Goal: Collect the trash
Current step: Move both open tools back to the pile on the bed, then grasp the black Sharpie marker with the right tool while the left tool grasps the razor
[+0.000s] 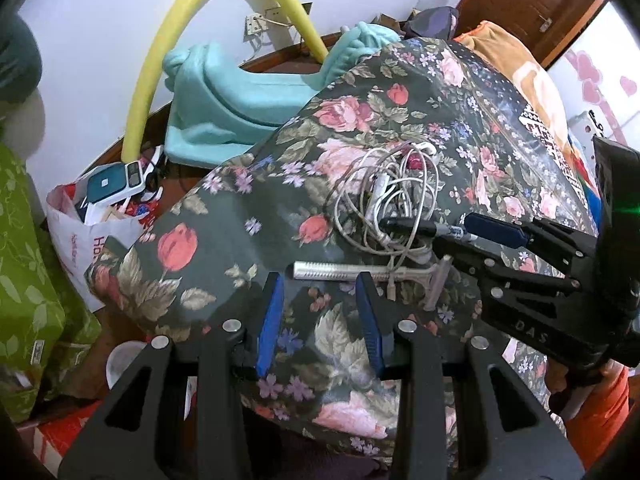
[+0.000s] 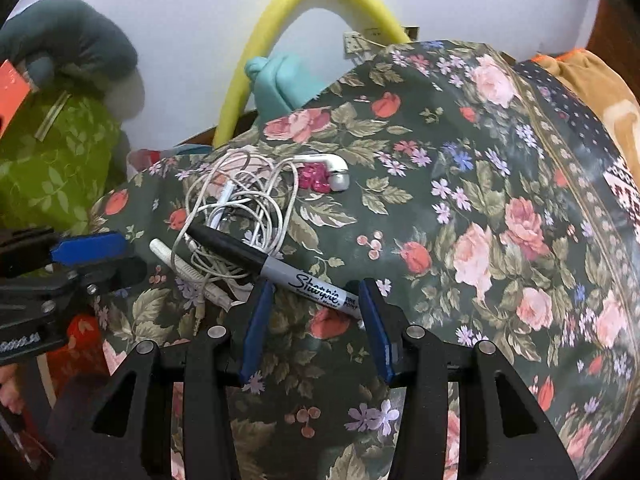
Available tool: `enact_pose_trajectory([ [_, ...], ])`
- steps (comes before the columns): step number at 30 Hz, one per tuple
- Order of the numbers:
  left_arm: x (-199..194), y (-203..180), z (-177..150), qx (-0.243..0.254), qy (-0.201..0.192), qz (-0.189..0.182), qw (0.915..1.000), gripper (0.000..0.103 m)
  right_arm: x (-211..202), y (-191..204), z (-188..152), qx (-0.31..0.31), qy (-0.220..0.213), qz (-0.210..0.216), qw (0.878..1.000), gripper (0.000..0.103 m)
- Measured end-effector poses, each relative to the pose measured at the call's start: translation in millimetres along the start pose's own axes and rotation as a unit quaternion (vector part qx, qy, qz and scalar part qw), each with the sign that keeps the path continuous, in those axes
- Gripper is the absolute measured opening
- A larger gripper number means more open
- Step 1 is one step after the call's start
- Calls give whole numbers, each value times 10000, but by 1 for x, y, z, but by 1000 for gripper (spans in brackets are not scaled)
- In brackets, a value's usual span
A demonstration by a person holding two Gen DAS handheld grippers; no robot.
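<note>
On the floral cloth point(image 1: 240, 216) lie a tangle of white earphone cable point(image 1: 384, 196), a black Sharpie marker point(image 1: 420, 227), a disposable razor point(image 1: 360, 272) and a small pink crumpled wrapper point(image 2: 316, 174). My left gripper point(image 1: 320, 284) is open, its blue pads on either side of the razor handle. My right gripper point(image 2: 316, 292) is open, with the marker's grey end point(image 2: 320, 286) between its pads. In the right wrist view the cable point(image 2: 240, 208) lies just beyond. The right gripper also shows in the left wrist view point(image 1: 476, 240).
A white plastic bag point(image 1: 96, 216) with boxes stands on the floor at left, beside a green leaf-print bundle point(image 1: 24, 272). A teal blanket point(image 1: 224, 96), a yellow foam tube point(image 1: 168, 40) and an orange blanket point(image 1: 520, 72) lie behind the cloth.
</note>
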State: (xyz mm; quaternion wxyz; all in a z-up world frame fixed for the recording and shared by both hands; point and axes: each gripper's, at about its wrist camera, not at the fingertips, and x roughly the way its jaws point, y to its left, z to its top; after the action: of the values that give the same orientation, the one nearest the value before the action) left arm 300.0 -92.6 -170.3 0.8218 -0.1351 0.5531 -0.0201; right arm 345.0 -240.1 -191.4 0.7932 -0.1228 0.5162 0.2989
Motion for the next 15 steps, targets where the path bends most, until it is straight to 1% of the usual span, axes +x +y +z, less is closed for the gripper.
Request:
enact_pose_trajectory([
  [1,2,-2,2,42,-19,-24,10000,36,0,-1,0,-8,-22,31,10000,40],
  [3,6,-4,7,95,-53,-81,9999,36,-3,0,-3,-97,-82,9,9999,26],
  [4,10,-5,9,97,-32,-115,9999,36,-4,1,-4,-131,-100,-6,9999,23],
  [5,16,-5,11,77,35,-172,9998,36,-6,1,-4,-153,-119,-17,9998,13],
  [6,19,-5,12,49,94,-214,9997,36,-7,1,-5,-150,-119,16,9998,7],
  [8,22,-7,13,84,17,-227,9997,36,-6,-3,-10,6,48,394,9992,7],
  [9,22,-9,13,155,30,-237,9996,36,-5,-5,-13,65,107,434,9990,7],
  [12,24,-18,10,386,108,-283,9988,36,-4,-5,-22,-52,148,115,9998,7],
  [14,23,-25,4,643,125,-173,9977,36,-10,-5,-25,-81,82,121,9999,7],
  [15,23,-27,2,715,134,-136,9973,36,-14,-6,-26,-93,69,110,9999,13],
])
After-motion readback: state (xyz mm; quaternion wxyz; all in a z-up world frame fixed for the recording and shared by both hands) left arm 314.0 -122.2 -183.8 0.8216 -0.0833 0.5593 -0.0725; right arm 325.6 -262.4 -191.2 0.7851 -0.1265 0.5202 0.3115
